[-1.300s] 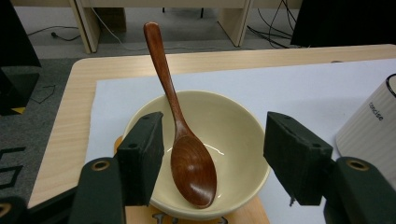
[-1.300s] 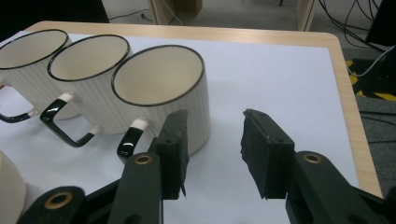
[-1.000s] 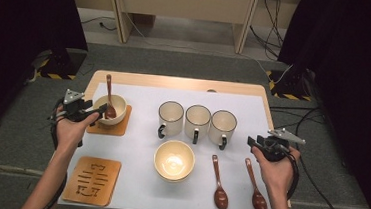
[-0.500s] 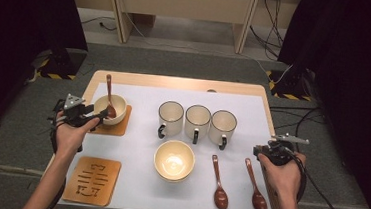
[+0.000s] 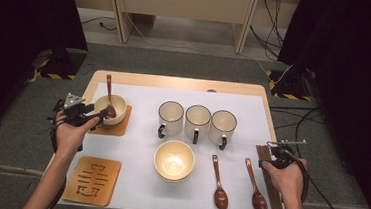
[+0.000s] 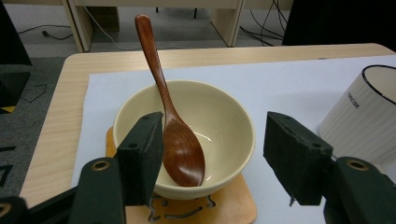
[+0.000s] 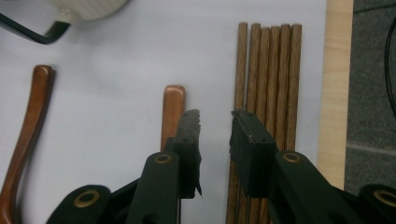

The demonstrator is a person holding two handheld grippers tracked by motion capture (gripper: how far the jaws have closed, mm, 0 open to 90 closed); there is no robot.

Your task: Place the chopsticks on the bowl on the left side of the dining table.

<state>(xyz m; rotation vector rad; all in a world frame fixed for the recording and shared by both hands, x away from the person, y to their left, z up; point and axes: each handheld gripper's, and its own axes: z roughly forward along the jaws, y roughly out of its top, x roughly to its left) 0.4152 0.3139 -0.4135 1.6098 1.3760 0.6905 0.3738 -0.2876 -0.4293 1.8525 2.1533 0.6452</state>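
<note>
Two grippers showing in the high view: left gripper (image 5: 101,115) hovering at the cream bowl (image 5: 110,107) on its wooden coaster (image 5: 120,128), a brown spoon (image 5: 109,96) leaning inside; right gripper (image 5: 268,159) hanging near the table's (image 5: 175,82) right edge, just beside a spoon (image 5: 254,184) lying on the white mat

Seeing in the left gripper view: jaws standing wide, gripping nothing, spoon bowl resting inside the cream bowl, handle tilting up and away

Seeing in the right gripper view: jaws keeping a narrow gap, gripping nothing, pointing between the spoon handle (image 7: 173,112) and a bundle of dark chopsticks (image 7: 268,84)
</note>
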